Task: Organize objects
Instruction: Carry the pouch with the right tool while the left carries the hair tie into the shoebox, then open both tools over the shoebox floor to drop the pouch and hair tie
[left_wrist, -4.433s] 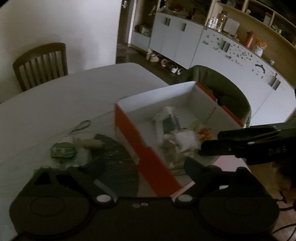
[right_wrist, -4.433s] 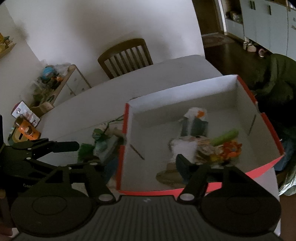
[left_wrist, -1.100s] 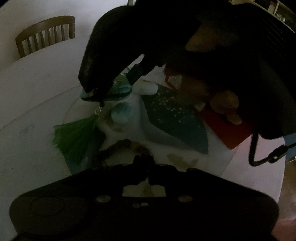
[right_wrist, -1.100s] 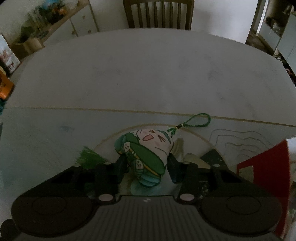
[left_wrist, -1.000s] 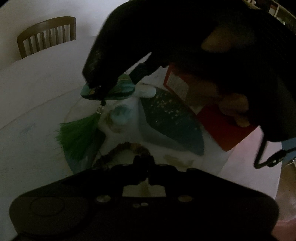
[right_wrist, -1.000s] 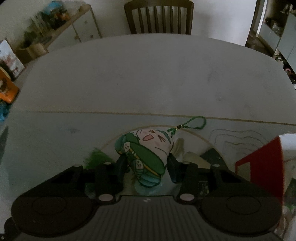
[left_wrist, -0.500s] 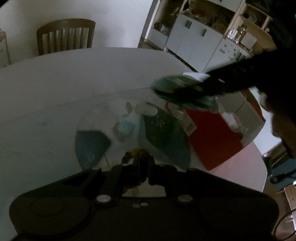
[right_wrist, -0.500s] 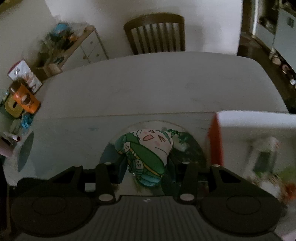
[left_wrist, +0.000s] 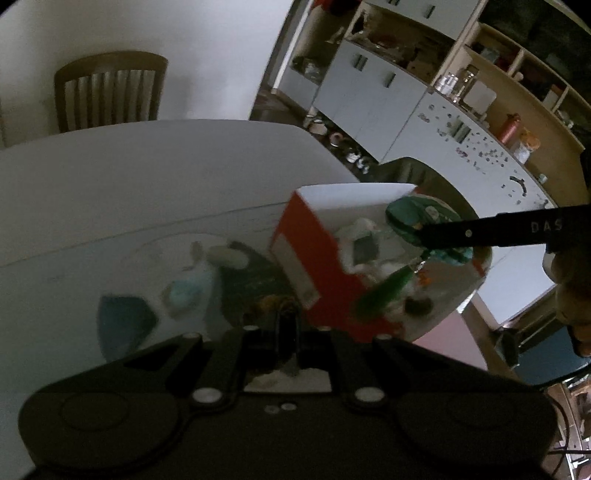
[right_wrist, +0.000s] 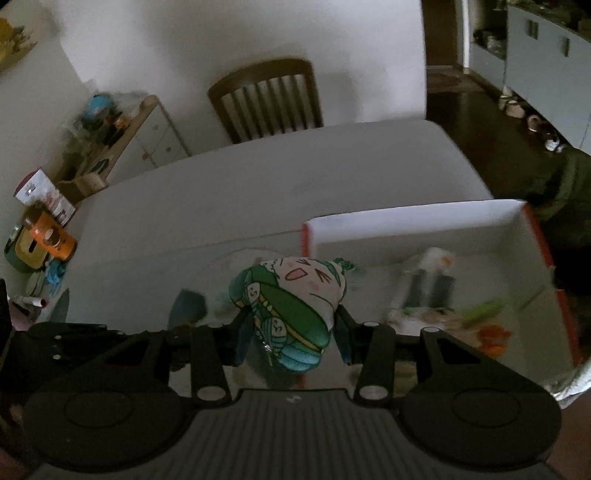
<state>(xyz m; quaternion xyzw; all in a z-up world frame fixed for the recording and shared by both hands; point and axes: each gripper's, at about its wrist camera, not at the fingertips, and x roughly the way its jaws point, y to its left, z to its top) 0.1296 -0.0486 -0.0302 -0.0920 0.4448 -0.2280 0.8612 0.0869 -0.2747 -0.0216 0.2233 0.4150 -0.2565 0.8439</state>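
Observation:
My right gripper (right_wrist: 291, 332) is shut on a green and white plush charm (right_wrist: 291, 302) with a cartoon face, held in the air by the box's left wall. In the left wrist view the plush charm (left_wrist: 417, 218) hangs over the red and white box (left_wrist: 306, 258), its green tassel (left_wrist: 384, 291) dangling inside. Several small toys lie in the box (right_wrist: 406, 214). My left gripper (left_wrist: 286, 325) is shut above the round painted mat (left_wrist: 255, 273), with a blurred string of brown beads (left_wrist: 267, 304) at its fingertips.
A pale teal lump (left_wrist: 181, 295) and a pale oblong piece (left_wrist: 225, 254) lie on the mat. A wooden chair (right_wrist: 266, 99) stands behind the white table (right_wrist: 295, 166). A cluttered side shelf (right_wrist: 110, 140) is at the left, and white cabinets (left_wrist: 369, 92) at the right.
The right gripper lifted the plush charm off the mat and carried it right to the box. The left gripper rose, and the brown beads came up with it.

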